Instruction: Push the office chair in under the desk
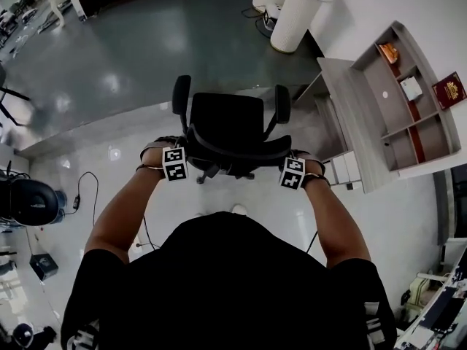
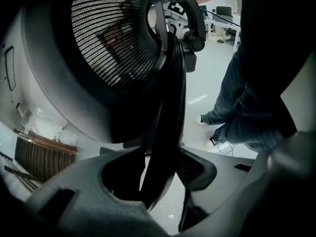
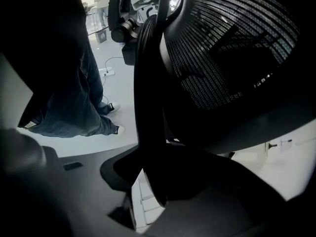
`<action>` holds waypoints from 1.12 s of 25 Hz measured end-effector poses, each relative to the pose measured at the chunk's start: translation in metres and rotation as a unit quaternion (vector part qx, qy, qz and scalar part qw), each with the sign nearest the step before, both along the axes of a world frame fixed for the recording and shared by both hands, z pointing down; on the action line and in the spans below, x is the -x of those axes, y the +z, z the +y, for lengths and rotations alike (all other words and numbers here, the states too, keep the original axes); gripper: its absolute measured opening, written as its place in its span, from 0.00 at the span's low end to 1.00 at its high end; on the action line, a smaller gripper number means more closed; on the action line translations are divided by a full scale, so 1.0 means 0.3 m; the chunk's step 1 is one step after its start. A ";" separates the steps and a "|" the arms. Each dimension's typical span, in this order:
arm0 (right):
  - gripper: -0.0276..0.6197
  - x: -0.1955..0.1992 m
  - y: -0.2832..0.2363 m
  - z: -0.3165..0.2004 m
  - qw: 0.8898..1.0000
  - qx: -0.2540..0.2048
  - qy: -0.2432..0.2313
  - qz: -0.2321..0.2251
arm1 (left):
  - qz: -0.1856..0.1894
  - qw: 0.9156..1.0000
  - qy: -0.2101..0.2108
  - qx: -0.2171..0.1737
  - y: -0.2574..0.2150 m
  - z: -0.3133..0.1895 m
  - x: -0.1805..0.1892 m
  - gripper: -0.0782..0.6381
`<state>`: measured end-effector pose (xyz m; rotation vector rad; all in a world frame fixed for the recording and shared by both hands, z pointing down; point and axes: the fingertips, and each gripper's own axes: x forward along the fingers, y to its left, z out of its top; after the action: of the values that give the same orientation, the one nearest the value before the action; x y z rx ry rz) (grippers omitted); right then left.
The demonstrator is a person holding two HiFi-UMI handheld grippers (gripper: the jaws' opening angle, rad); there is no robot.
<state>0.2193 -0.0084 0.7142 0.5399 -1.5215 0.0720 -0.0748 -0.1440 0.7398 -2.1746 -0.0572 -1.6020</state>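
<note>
Head view: bright, even overhead light; soft glare patches on the glossy floor (image 1: 109, 79); barrel distortion bends the edges. Both gripper views: dim and backlit; the near chair back (image 2: 113, 43) is dark, blurred; corners vignetted.

Glossy floor (image 1: 131, 64) carries the office chair (image 1: 228, 122), desk (image 1: 357, 115) and a cable (image 1: 94, 195).

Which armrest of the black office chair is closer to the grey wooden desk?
The right-hand armrest in the head view: it stands beside the grey wooden desk, while the left-hand armrest is across the seat, farther off.
</note>
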 end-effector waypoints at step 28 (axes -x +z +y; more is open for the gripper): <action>0.24 -0.246 0.019 0.200 0.972 -0.009 0.235 -0.024 | -0.013 0.967 0.256 -0.016 0.033 -0.264 -0.610 0.36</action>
<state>0.2931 0.0516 0.7200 0.9098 -1.4150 0.4405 0.1082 -0.2231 0.7497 -1.9050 -0.5508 -1.3188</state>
